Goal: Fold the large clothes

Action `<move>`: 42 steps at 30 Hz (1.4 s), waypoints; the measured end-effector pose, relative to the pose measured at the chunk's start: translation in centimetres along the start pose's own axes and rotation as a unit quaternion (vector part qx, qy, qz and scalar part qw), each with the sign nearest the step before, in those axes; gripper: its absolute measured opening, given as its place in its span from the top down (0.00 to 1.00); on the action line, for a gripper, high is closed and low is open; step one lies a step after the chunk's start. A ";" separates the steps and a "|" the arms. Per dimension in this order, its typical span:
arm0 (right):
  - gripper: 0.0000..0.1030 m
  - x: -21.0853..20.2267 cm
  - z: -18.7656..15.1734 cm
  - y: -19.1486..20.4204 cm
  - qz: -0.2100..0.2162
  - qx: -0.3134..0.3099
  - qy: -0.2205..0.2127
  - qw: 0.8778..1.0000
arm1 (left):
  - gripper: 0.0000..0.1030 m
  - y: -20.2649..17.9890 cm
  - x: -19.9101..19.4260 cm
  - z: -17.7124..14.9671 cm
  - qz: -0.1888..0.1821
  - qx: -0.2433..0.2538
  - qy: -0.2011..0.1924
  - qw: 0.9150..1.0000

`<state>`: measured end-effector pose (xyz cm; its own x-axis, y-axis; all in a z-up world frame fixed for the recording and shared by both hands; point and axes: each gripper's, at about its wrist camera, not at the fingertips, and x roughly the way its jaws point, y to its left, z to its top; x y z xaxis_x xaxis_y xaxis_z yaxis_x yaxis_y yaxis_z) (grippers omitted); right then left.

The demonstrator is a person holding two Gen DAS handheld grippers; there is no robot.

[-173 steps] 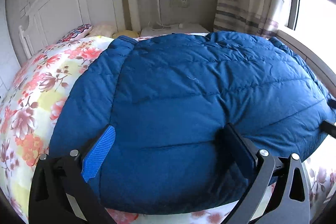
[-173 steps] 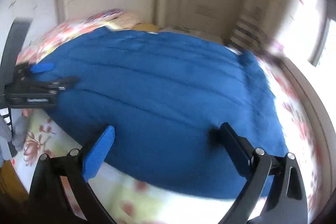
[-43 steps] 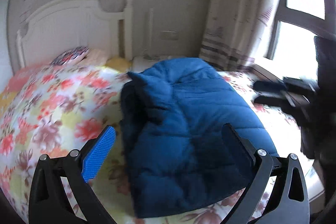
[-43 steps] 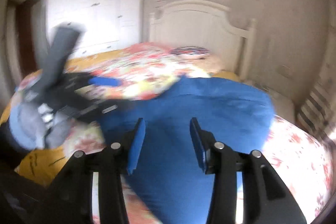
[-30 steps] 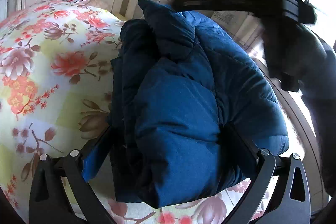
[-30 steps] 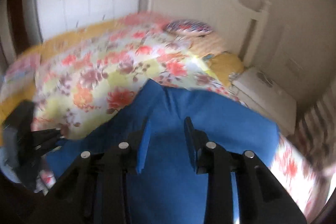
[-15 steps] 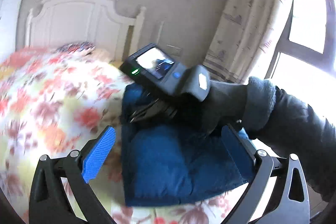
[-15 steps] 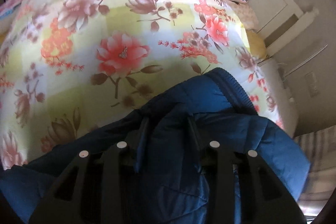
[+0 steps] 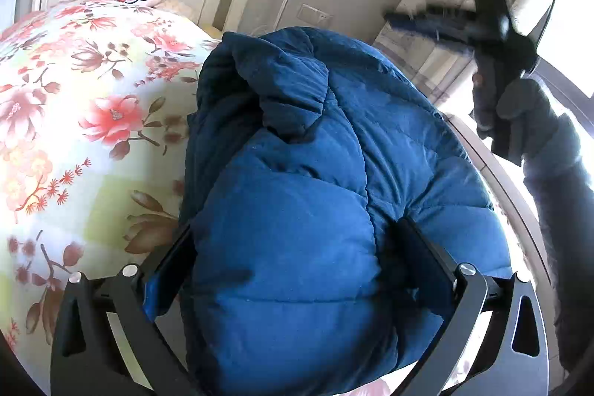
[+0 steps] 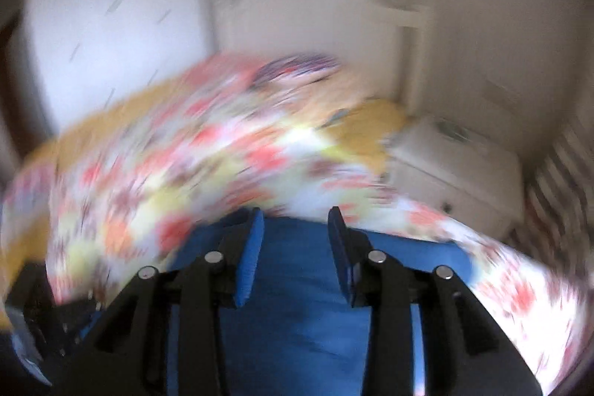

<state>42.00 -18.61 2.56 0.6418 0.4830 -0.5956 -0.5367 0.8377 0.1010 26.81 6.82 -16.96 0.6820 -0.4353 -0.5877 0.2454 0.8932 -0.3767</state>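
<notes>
Folding nearly complete: blue down jacket (image 9: 297,210) bundled compactly on the floral bed (image 9: 74,136), left hand-held gripper (image 9: 293,270) straddling its near end, grip unconfirmed, right hand-held gripper (image 10: 295,255) raised, narrowed, grasping nothing; final tidying likely remaining.

- The left gripper (image 9: 297,270) points down at a slant, its jaws spread wide, one finger on each flank of the folded bulk of the blue jacket (image 9: 315,173).
- The right gripper (image 10: 295,253) is raised off to the right in the left wrist view, gripped in a gloved hand (image 9: 519,114) with a dark sleeve.
- Its jaws have just been closing and stand narrowly apart — nothing between the pads.
</notes>
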 end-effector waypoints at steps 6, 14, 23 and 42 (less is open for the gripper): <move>0.80 5.2 -4.9 -7.1 -0.019 0.072 0.078 0.994 | 0.04 0.1 -0.1 -0.2 0.000 0.000 -0.007 1.000; 0.71 5.2 -2.5 -6.5 -0.072 0.050 0.060 0.994 | 0.04 0.2 -0.4 -0.2 -0.007 -0.006 -0.009 1.000; 0.64 7.6 -2.8 -6.0 -0.140 0.031 0.131 0.981 | 0.04 0.3 -0.6 -0.3 -0.014 -0.011 -0.013 1.000; 0.53 7.4 0.1 12.3 -0.026 -0.164 0.124 0.978 | 0.04 0.2 -0.9 -0.4 -0.017 -0.014 -0.019 1.000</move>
<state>40.20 -4.69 -0.60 0.5418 0.3323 -0.7720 -0.6800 0.7132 -0.1702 25.98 7.36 -16.85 0.6995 -0.4603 -0.5466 0.2501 0.8742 -0.4162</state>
